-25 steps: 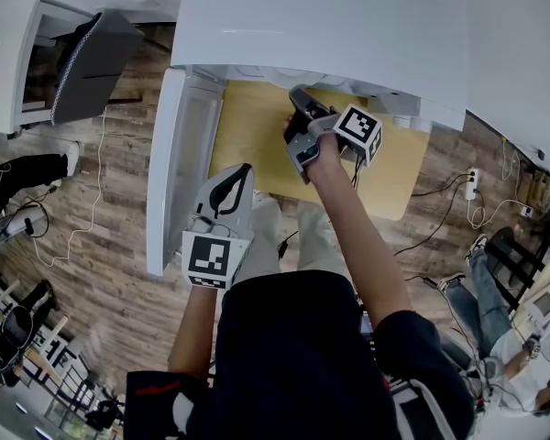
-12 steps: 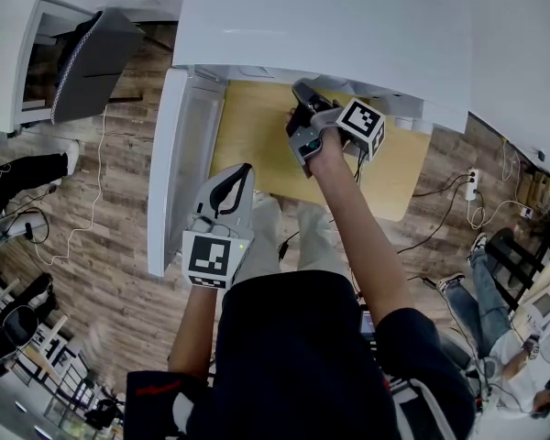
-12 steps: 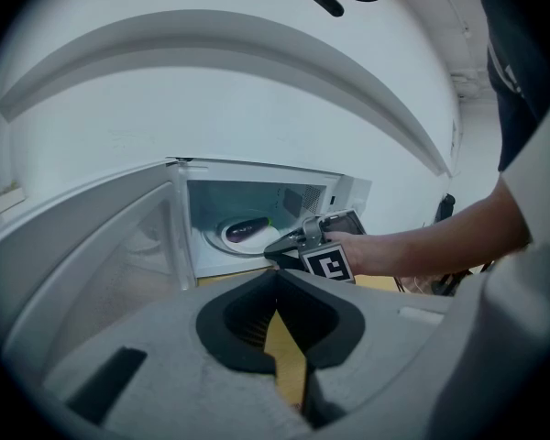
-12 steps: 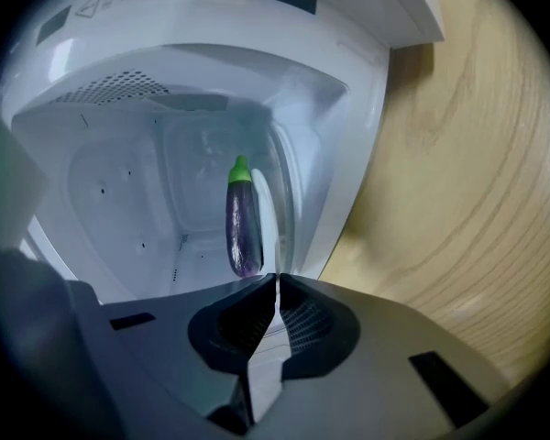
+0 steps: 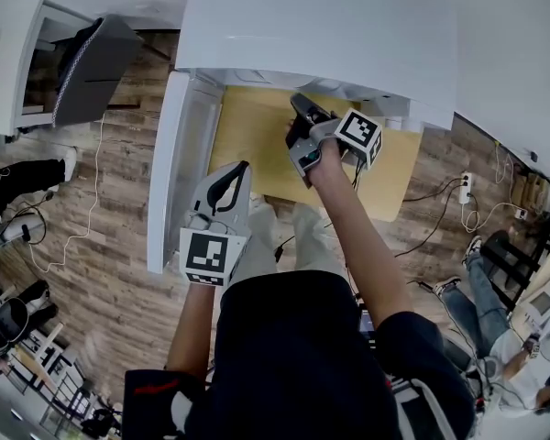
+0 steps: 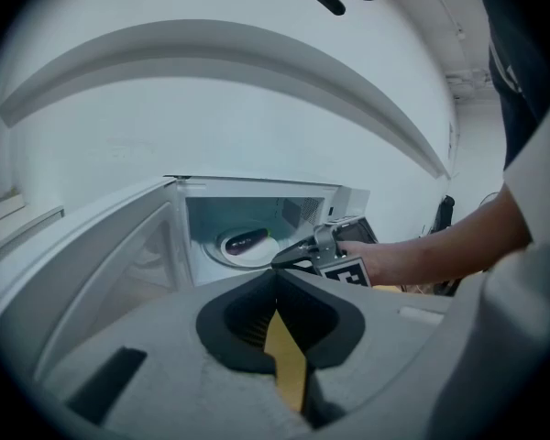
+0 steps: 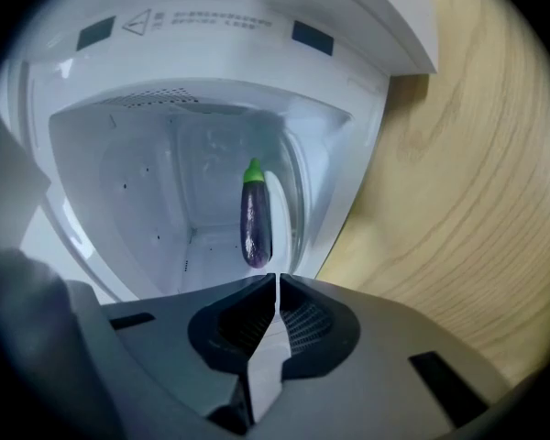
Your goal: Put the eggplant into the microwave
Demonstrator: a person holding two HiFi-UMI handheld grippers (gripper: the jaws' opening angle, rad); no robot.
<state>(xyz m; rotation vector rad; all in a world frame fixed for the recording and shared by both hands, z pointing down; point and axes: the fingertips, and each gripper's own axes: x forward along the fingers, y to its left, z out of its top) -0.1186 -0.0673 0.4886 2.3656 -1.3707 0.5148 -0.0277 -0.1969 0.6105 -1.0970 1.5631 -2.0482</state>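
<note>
The purple eggplant (image 7: 255, 223), with its green cap, lies on the glass turntable inside the open white microwave (image 7: 211, 62). In the left gripper view the eggplant (image 6: 247, 241) shows as a dark shape on the round plate. My right gripper (image 7: 276, 278) is shut and empty, its tips just in front of the opening, a little short of the eggplant. From the head view the right gripper (image 5: 302, 122) sits at the microwave's (image 5: 330, 26) mouth. My left gripper (image 5: 225, 195) hangs back near the door, shut with nothing in it (image 6: 277, 282).
The microwave door (image 5: 176, 181) stands swung open on the left. A light wooden table (image 5: 257, 145) carries the microwave. Another white appliance (image 5: 37, 62) stands at the far left. Cables trail over the wood floor, and a seated person (image 5: 495, 337) is at the lower right.
</note>
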